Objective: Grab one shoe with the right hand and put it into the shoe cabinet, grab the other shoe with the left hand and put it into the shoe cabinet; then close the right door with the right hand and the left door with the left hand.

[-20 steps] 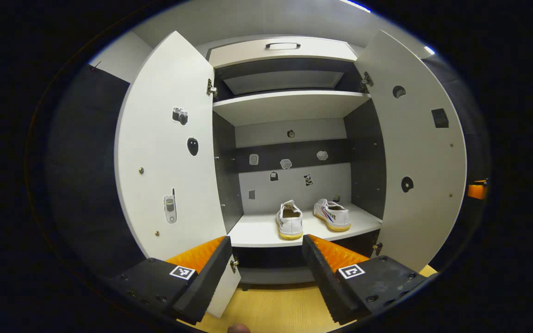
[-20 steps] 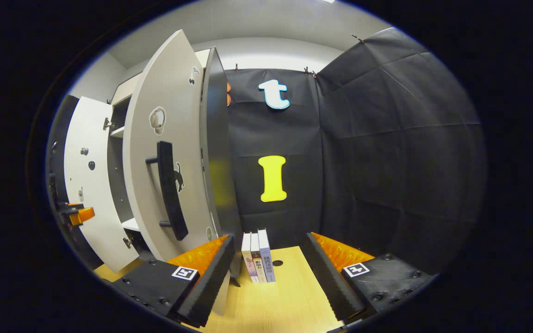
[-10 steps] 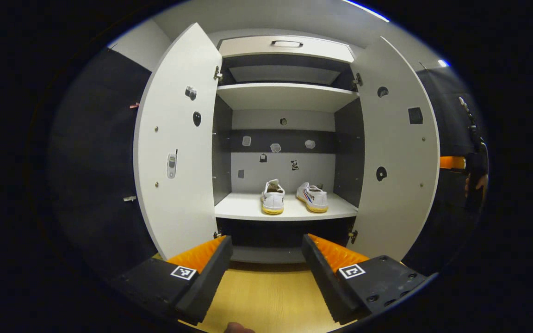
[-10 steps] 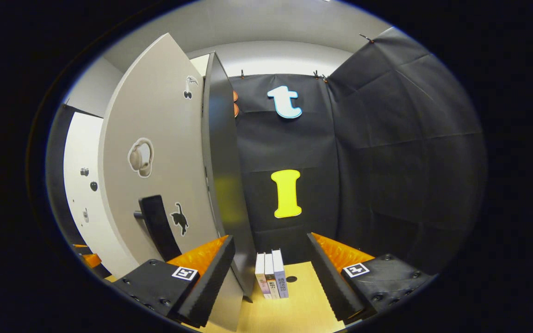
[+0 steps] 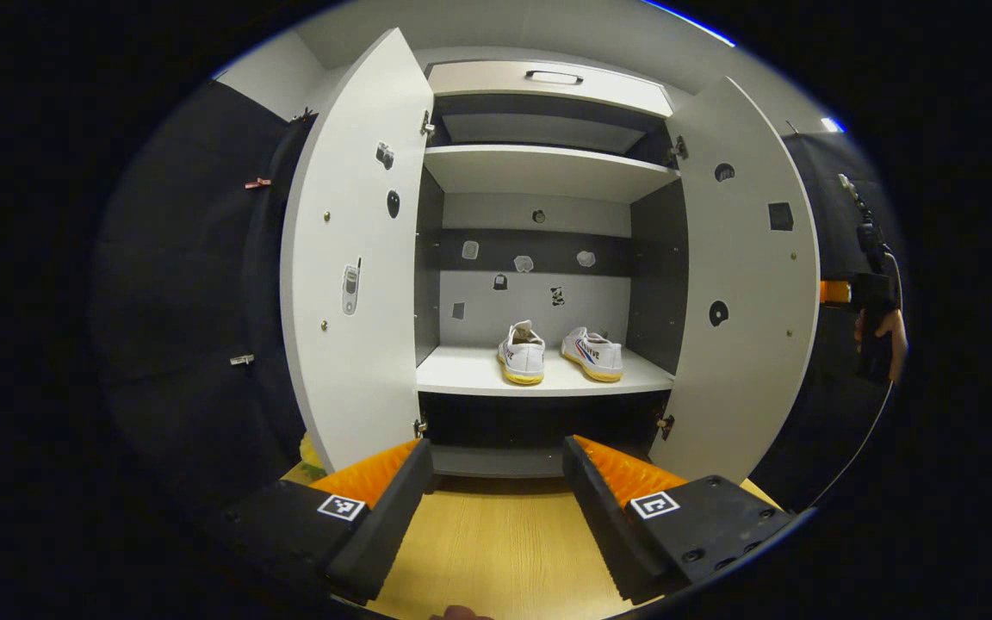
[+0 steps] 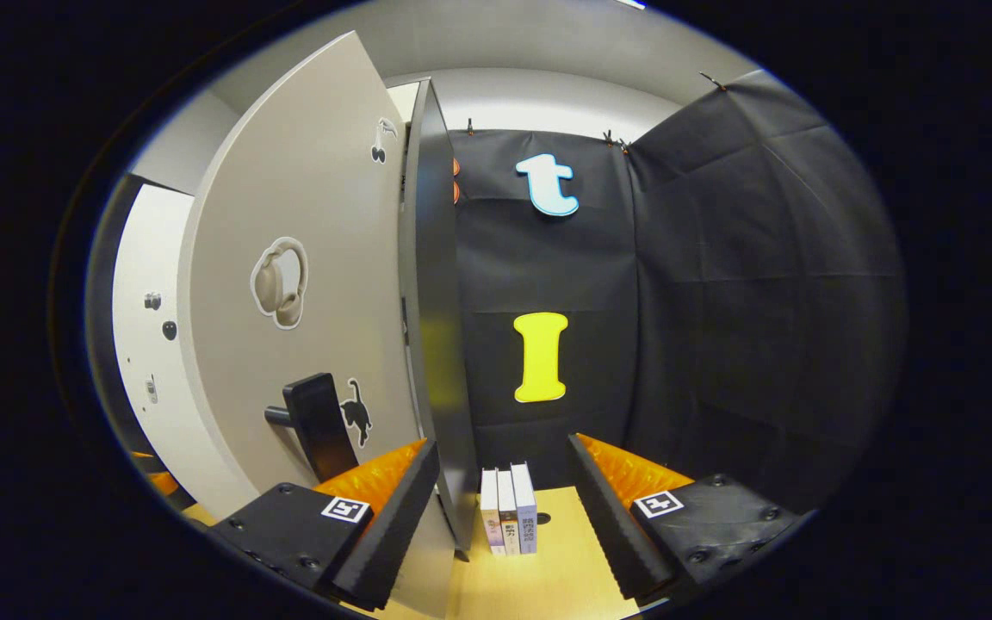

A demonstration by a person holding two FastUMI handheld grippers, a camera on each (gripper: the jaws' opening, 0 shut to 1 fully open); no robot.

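Two white shoes, one point(image 5: 523, 355) to the left of the other point(image 5: 592, 354), stand side by side on the lower shelf point(image 5: 461, 376) of the open shoe cabinet. Both doors are swung wide: the left door point(image 5: 358, 258) and the right door point(image 5: 741, 284). My left gripper point(image 5: 496, 508) is open, well back from the cabinet, nothing between its fingers. In the right gripper view my right gripper point(image 6: 503, 508) is open beside the outer face of the right door point(image 6: 306, 284), close to its dark handle point(image 6: 317, 424). A hand holds that gripper point(image 5: 871, 301) at the far right of the left gripper view.
Three books point(image 6: 510, 522) stand upright on the wooden floor point(image 6: 548, 568) by the cabinet's side panel point(image 6: 436, 327). Black cloth walls point(image 6: 720, 301) close off the right. An upper shelf point(image 5: 539, 168) and a drawer with a handle point(image 5: 553, 77) sit above the shoes.
My left gripper has drawn back from the cabinet, so the shoes look smaller and both doors show whole. My right gripper has moved closer to the right door's outer face and handle.
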